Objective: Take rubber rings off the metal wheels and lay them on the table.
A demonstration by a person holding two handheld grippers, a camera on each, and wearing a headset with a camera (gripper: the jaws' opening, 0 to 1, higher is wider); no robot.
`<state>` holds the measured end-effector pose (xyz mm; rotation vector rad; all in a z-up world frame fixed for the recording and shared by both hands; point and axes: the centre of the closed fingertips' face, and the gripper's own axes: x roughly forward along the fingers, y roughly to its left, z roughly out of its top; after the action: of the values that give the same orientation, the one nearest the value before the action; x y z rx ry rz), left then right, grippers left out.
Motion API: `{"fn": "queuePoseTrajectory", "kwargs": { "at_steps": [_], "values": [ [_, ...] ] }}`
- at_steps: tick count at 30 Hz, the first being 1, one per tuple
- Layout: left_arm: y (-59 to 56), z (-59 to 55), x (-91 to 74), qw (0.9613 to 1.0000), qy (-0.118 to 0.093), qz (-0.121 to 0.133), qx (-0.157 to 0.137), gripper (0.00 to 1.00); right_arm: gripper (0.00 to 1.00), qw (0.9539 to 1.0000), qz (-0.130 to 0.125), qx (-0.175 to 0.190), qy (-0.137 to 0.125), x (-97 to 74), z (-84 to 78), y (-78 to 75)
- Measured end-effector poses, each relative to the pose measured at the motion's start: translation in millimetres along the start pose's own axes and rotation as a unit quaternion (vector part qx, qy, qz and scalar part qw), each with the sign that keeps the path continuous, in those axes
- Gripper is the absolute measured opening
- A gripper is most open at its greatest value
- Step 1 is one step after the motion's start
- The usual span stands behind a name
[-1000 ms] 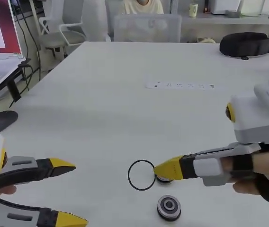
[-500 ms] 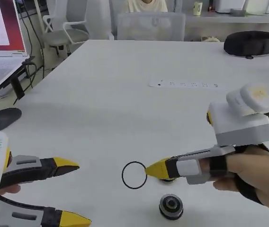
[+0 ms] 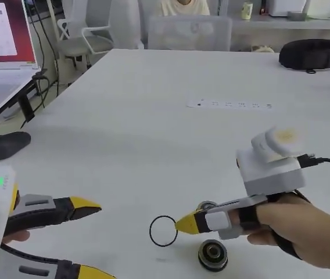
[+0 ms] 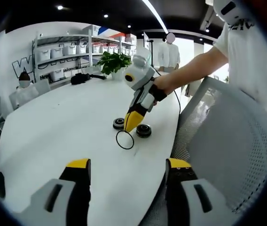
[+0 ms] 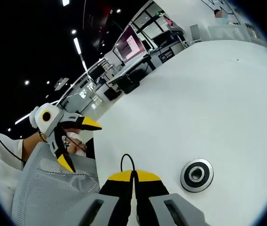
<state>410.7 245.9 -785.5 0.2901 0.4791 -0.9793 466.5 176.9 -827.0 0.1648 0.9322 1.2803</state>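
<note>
My right gripper (image 3: 179,224) is shut on a thin black rubber ring (image 3: 163,231), which hangs from its yellow tips just over the white table (image 3: 153,133). In the right gripper view the ring (image 5: 126,162) loops out from between the shut jaws of the right gripper (image 5: 134,175). One metal wheel (image 3: 206,206) peeks out behind that gripper. A second wheel (image 3: 213,254), still wearing a dark ring, lies nearer me. My left gripper (image 3: 92,238) is open at the lower left, holding nothing. The left gripper view has the ring (image 4: 124,140), both wheels (image 4: 119,123) (image 4: 144,130) and the left gripper (image 4: 129,165).
A power strip (image 3: 235,105) lies mid-table. A black mouse (image 3: 8,144) and a laptop (image 3: 2,52) are at the left, beside the table. A black bag (image 3: 310,55) rests at the far right. Chairs and a seated person are beyond the far edge.
My right gripper has drawn the ring a little away from the far wheel, toward me; that wheel now shows behind it. The left gripper has kept its place and stayed open.
</note>
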Motion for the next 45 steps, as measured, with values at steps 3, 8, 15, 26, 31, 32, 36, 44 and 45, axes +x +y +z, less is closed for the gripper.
{"fn": "queuePoseTrajectory", "kwargs": {
  "at_steps": [3, 8, 15, 26, 31, 32, 36, 44, 45],
  "values": [
    [-0.1, -0.7, -0.4, 1.0, 0.0, 0.001, -0.002, 0.63, 0.0, 1.0, -0.003, -0.001, 0.007, 4.3, -3.4, -1.1],
    [0.9, -0.6, -1.5, 1.0, -0.005, 0.005, -0.007, 0.65, 0.0, 0.9999, -0.003, 0.007, 0.006, 8.8, -5.4, -3.0],
    [-1.9, -0.8, -1.4, 0.9998, -0.009, 0.001, -0.016, 0.7, 0.0, 0.9996, -0.021, 0.013, 0.014, 13.0, -10.0, -11.5],
    [-2.5, 0.8, -0.6, 0.9997, -0.016, 0.001, -0.02, 0.73, 0.0, 0.9986, -0.047, 0.007, 0.022, 18.7, -13.8, -20.1],
    [-0.2, 1.0, -1.5, 0.9996, -0.017, 0.003, -0.021, 0.72, 0.0, 0.9984, -0.051, 0.015, 0.02, 20.0, -14.4, -23.8],
    [0.3, 0.5, -1.8, 0.9996, -0.018, 0.004, -0.022, 0.72, 0.0, 0.9983, -0.052, 0.015, 0.019, 19.9, -14.3, -24.2],
    [0.6, -1.4, -2.0, 0.9996, -0.015, 0.004, -0.023, 0.71, 0.0, 0.9983, -0.055, 0.01, 0.017, 20.7, -12.8, -25.2],
    [0.3, -1.3, -0.6, 0.9996, -0.016, 0.004, -0.022, 0.71, 0.0, 0.9981, -0.058, 0.008, 0.016, 20.6, -12.7, -25.4],
    [0.3, -1.1, -0.3, 0.9996, -0.017, 0.004, -0.022, 0.71, 0.0, 0.9981, -0.058, 0.008, 0.017, 20.4, -12.9, -25.3]
  ]
}}
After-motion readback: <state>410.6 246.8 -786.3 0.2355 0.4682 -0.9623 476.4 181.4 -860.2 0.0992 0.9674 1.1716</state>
